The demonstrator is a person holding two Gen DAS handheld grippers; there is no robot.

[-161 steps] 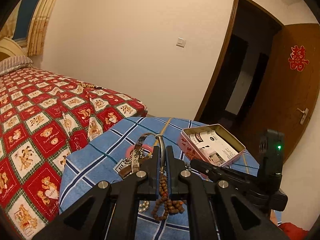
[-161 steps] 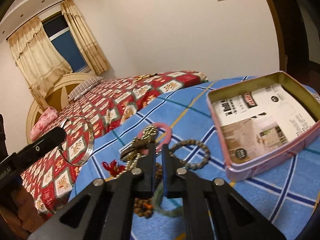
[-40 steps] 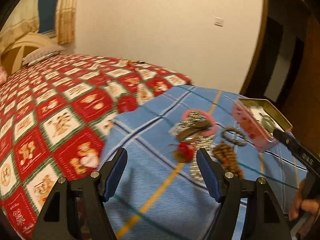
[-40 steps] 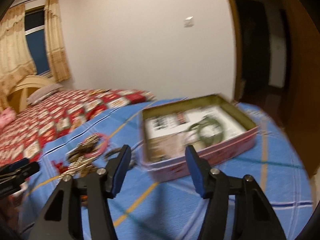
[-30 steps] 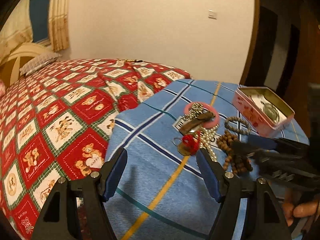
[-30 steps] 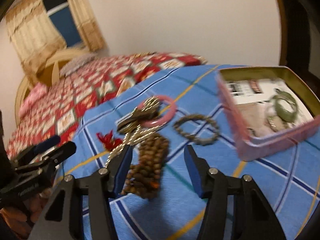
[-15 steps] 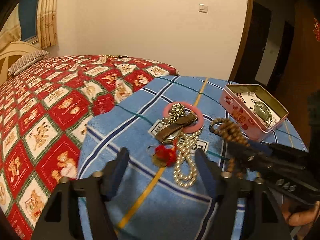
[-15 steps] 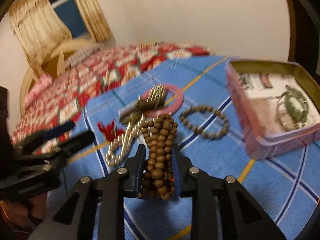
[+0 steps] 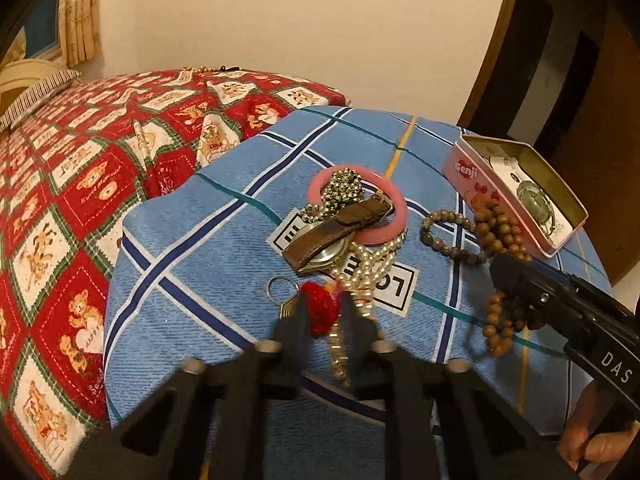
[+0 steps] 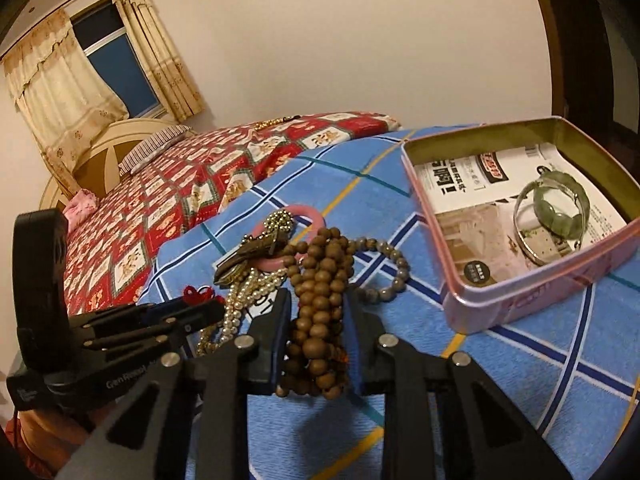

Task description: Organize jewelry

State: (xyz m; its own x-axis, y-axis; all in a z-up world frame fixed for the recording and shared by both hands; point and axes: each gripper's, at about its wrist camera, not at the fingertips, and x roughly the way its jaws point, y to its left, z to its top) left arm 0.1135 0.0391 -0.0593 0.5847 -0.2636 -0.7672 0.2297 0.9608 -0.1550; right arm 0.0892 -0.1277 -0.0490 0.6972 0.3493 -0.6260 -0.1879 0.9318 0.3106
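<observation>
My right gripper point(image 10: 318, 308) is shut on a bundle of brown wooden beads point(image 10: 320, 280), seen also in the left wrist view point(image 9: 498, 240). My left gripper point(image 9: 322, 312) is shut on a red tassel charm point(image 9: 318, 308) with a key ring point(image 9: 280, 288). Beside it lie a pearl strand point(image 9: 372, 264), a brown-strap watch point(image 9: 336, 228), a pink bangle point(image 9: 384, 232), a gold bead chain point(image 9: 344, 190) and a grey bead bracelet point(image 9: 444, 236). The pink tin point(image 10: 520, 292) holds a green bangle point(image 10: 560, 200) and a silver bangle point(image 10: 524, 236).
The jewelry lies on a blue plaid cloth point(image 9: 208, 240) over a small table. A bed with a red bear quilt point(image 9: 80, 152) adjoins it on the left. A dark doorway point(image 9: 560, 60) stands behind the tin.
Both grippers went from open to shut: the right closed on the wooden beads and lifted them a little, the left moved in and closed on the red tassel charm.
</observation>
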